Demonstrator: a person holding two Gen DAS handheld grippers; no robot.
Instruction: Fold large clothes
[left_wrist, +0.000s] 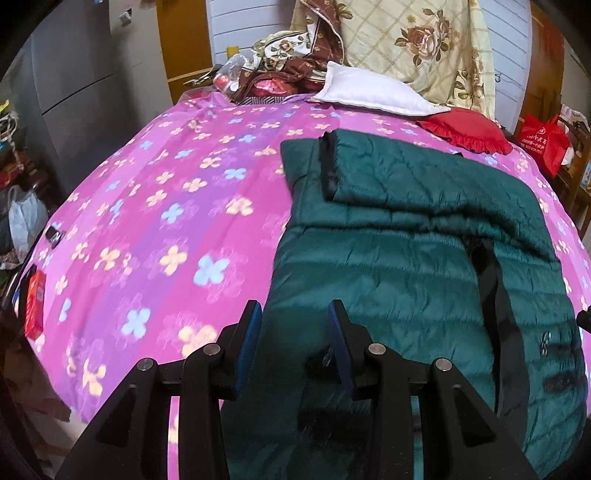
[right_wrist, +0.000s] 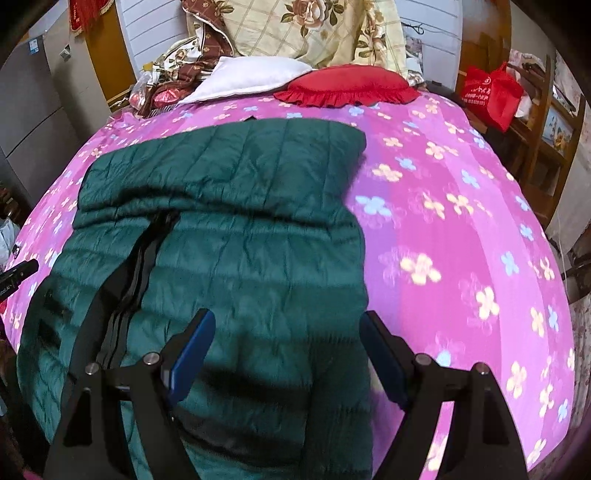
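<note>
While both jaws gape over the jacket's (left_wrist: 388, 258) near hem, bedsheet (left_wrist: 166, 221) (pink) flanks it.

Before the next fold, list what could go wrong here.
1. The left claw straddles only the green jacket near edge; the slick quilted fabric could slip out.
2. The right claw is open above it, so a one-sided lift may undo the folded sleeve.
3. The black zipper strip could bunch.

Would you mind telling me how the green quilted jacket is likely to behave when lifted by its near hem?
The green quilted jacket will probably sag and drape, since it already lies creased on the bedspread. Its puffy quilting suggests lightness. The shiny shell may slip between the pads.
</note>
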